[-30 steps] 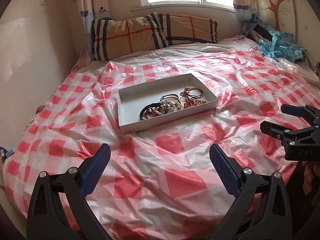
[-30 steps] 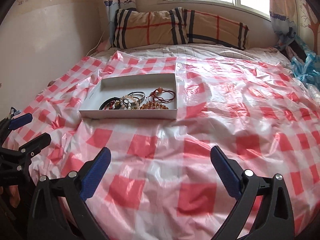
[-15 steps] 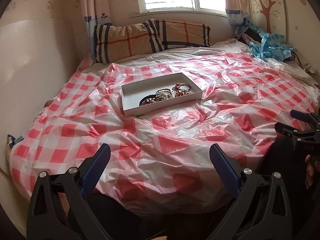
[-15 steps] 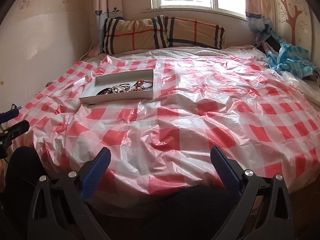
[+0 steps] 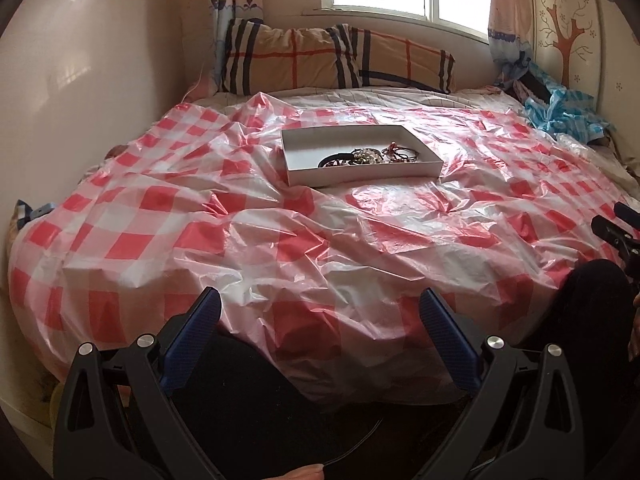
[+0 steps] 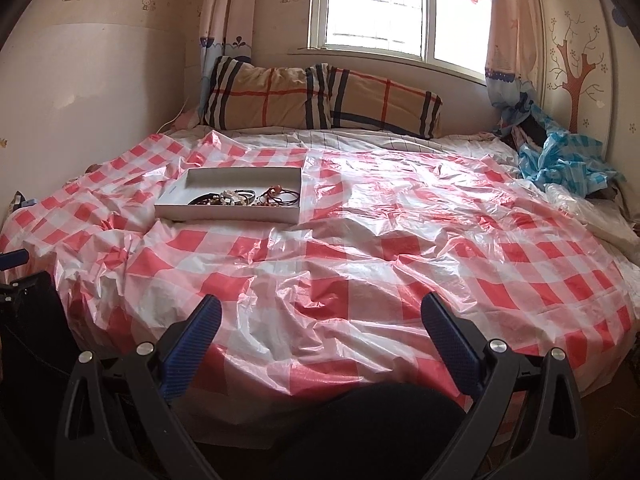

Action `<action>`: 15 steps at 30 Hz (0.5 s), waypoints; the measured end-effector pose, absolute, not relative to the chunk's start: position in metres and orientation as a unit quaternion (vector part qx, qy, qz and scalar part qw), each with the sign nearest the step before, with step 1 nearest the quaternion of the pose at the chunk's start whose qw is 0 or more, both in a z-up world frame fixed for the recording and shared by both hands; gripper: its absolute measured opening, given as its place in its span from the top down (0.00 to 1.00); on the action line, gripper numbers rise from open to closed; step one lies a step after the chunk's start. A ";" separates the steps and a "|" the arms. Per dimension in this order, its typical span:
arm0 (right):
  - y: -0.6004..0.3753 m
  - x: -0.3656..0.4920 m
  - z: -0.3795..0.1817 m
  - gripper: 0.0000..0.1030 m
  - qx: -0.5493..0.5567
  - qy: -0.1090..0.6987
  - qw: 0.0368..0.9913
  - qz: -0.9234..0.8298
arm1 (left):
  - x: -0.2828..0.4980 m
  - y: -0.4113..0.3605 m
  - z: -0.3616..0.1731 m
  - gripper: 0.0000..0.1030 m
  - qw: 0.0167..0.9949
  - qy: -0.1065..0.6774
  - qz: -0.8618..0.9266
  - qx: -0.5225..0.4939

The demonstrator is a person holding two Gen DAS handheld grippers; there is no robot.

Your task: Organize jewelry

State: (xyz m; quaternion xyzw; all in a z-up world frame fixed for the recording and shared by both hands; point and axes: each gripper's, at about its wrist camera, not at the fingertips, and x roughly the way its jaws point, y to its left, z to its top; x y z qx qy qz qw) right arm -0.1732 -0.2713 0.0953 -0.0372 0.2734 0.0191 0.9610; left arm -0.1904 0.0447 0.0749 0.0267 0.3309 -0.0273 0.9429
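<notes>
A shallow white box (image 5: 308,148) lies on the bed, on a red and white checked plastic sheet (image 5: 280,240). Several bracelets and bead strings (image 5: 366,157) lie heaped in its near right part. The box also shows in the right wrist view (image 6: 208,210), with the jewelry (image 6: 244,198) inside. My left gripper (image 5: 320,320) is open and empty, held back off the bed's near edge, far from the box. My right gripper (image 6: 320,320) is open and empty, also back from the bed. It shows at the right edge of the left wrist view (image 5: 618,230).
Two plaid pillows (image 5: 336,60) lean against the wall under the window. Blue checked plastic (image 5: 560,114) is crumpled at the bed's far right corner. A wall (image 5: 80,100) runs along the bed's left side. Dark-clothed legs (image 6: 380,420) sit below the grippers.
Both grippers have pulled back and away from the bed. The box now looks smaller and farther off. Both stay open and empty.
</notes>
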 end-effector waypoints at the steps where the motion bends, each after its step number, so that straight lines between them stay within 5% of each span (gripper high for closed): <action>1: -0.271 -0.175 0.096 0.07 -0.039 0.271 0.962 0.019 | -0.190 0.043 0.074 0.07 0.943 0.330 -0.025 0.032; 15: -0.276 -0.175 0.094 0.07 -0.027 0.281 0.959 0.015 | -0.194 0.034 0.077 0.07 0.948 0.315 -0.027 0.045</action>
